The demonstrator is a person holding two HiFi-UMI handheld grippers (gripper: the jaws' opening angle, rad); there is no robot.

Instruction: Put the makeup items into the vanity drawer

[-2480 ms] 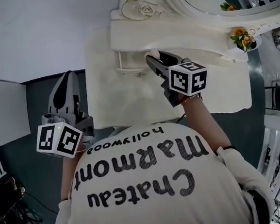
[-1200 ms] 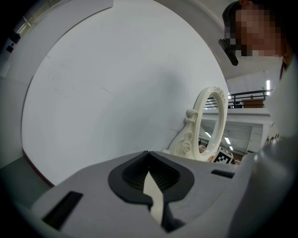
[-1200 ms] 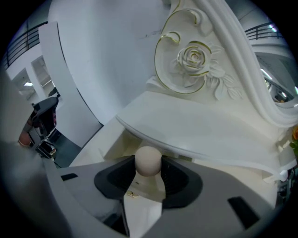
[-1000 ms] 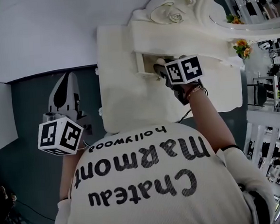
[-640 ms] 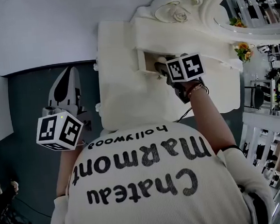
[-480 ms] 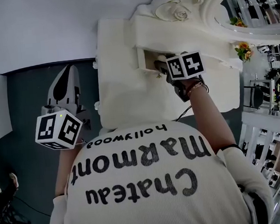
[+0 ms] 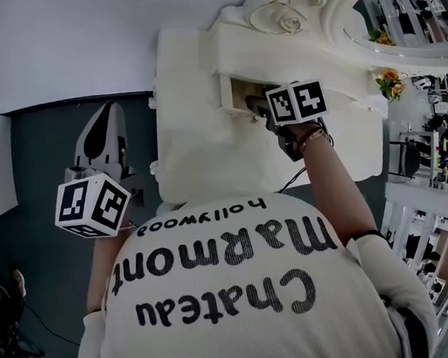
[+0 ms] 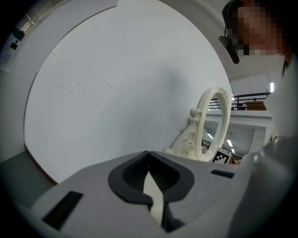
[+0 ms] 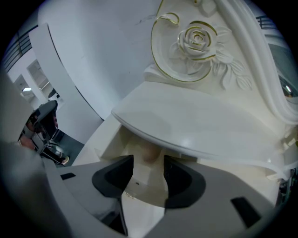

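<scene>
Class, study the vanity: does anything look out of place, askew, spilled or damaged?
Nothing stands out. The vanity is tidy. Its drawer is open, as the task needs, with a pale item lying inside. Nothing looks spilled or broken.

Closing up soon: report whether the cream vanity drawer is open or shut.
Open. The cream vanity drawer stands pulled out, its tan inside exposed in the head view.

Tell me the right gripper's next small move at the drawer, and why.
Probably draw the right gripper back out of the drawer. Its jaws have just been opening and stand apart, pads pressing on nothing, while a pale rounded item lies inside the drawer just beyond the tips, apparently released.
</scene>
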